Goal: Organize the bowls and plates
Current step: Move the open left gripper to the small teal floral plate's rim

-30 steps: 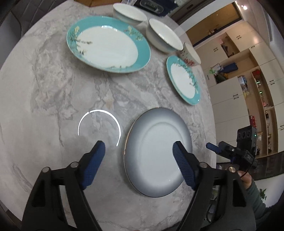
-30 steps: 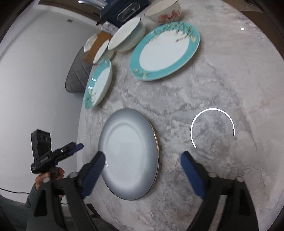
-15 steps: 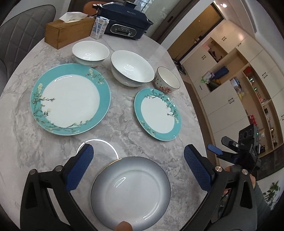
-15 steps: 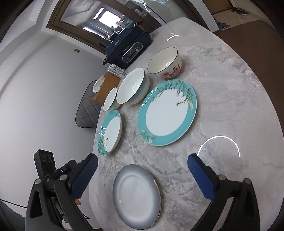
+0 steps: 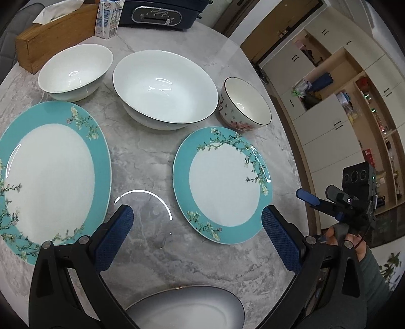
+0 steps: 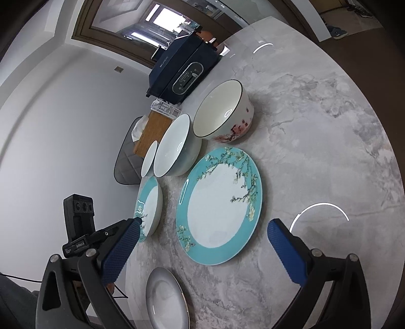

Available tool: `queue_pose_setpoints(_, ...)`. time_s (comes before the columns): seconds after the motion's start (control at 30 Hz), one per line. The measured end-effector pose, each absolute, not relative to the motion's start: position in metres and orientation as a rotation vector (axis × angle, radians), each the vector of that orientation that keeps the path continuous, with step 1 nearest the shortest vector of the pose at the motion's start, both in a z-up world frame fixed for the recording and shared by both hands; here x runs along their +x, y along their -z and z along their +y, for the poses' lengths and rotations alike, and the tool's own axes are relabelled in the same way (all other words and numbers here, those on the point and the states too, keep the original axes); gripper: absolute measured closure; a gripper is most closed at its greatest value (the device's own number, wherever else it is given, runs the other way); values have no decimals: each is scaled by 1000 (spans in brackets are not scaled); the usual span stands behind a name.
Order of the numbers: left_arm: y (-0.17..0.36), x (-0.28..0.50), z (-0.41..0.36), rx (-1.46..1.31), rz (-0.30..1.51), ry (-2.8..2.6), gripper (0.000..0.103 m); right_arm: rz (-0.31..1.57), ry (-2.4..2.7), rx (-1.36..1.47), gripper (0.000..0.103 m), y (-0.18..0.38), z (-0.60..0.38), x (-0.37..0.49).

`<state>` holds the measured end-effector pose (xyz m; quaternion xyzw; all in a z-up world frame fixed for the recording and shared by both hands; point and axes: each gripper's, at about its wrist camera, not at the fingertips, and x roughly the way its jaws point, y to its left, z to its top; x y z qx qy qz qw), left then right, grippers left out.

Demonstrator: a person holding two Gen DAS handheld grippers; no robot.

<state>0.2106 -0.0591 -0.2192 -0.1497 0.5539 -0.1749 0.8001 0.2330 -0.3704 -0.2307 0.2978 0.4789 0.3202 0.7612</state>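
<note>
Grey-veined marble covers the round table (image 5: 157,141), with cream cupboards and open shelves behind it at about two o'clock in the left wrist view. Six dishes sit on the stone. At nine o'clock lies the large teal plate (image 5: 50,177) with its blossom rim; the small teal plate (image 5: 222,184) lies right of centre, well apart from it. Behind them stand three bowls in a row: the small white bowl (image 5: 76,73) at eleven o'clock, the big white bowl (image 5: 164,88) at twelve, and the floral bowl (image 5: 244,106) at one, just beside the small teal plate's far edge. A grey plate (image 5: 187,308) shows at six o'clock, near the table's edge. Beyond the bowls are a wooden tissue box (image 5: 53,33), a milk carton (image 5: 108,17) and a dark blue appliance (image 5: 159,12).

Both tools are spread wide and grip nothing. The left gripper (image 5: 197,240) hovers over bare marble between the grey plate and the small teal plate. The right gripper (image 6: 202,250) hangs above the small teal plate's near rim.
</note>
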Motion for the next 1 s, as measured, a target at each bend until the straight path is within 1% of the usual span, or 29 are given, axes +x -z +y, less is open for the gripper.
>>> queue_pose_setpoints(0.07, 231, 218, -61, -319, 1221, 365, 1, 1059, -717, 666, 0, 240, -373, 242)
queue_pose_setpoints(0.27, 263, 243, -69, -303, 1287, 395, 1, 1118, -782, 669, 8, 265, -376, 264)
queue_pose_setpoints(0.33, 269, 248, -69, -323, 1305, 404, 1, 1130, -798, 675, 12, 271, -377, 269)
queue_pose_setpoints(0.47, 279, 257, -69, -341, 1325, 411, 1, 1146, -837, 669, 15, 279, -376, 278)
queue_pose_setpoints(0.53, 281, 260, -70, -334, 1325, 403, 1, 1150, -848, 662, 24, 282, -376, 282)
queue_pose_setpoints(0.6, 281, 263, -71, -323, 1315, 392, 3, 1147, -861, 672, 25, 284, -378, 287)
queue_pose_setpoints(0.63, 282, 265, -71, -323, 1310, 389, 9, 1144, -871, 680, 25, 284, -378, 289)
queue_pose_setpoints(0.67, 281, 266, -71, -326, 1308, 392, 19, 1144, -882, 678, 25, 283, -378, 290)
queue_pose_setpoints(0.7, 279, 266, -72, -329, 1309, 404, 25, 1144, -889, 665, 25, 283, -377, 291)
queue_pose_setpoints(0.8, 280, 269, -77, -288, 1325, 399, 29, 1147, -916, 627, 25, 280, -374, 294)
queue_pose_setpoints(0.83, 280, 269, -78, -273, 1328, 390, 35, 1147, -920, 616, 25, 280, -374, 294)
queue_pose_setpoints(0.9, 278, 270, -75, -277, 1329, 389, 37, 1152, -928, 586, 25, 279, -372, 295)
queue_pose_setpoints(0.93, 277, 270, -73, -282, 1333, 387, 41, 1157, -924, 561, 25, 277, -370, 295)
queue_pose_setpoints(0.97, 277, 270, -73, -283, 1336, 390, 49, 1167, -921, 525, 25, 276, -369, 293)
queue_pose_setpoints(1.0, 276, 269, -74, -297, 1340, 411, 54, 1174, -920, 505, 25, 275, -367, 290)
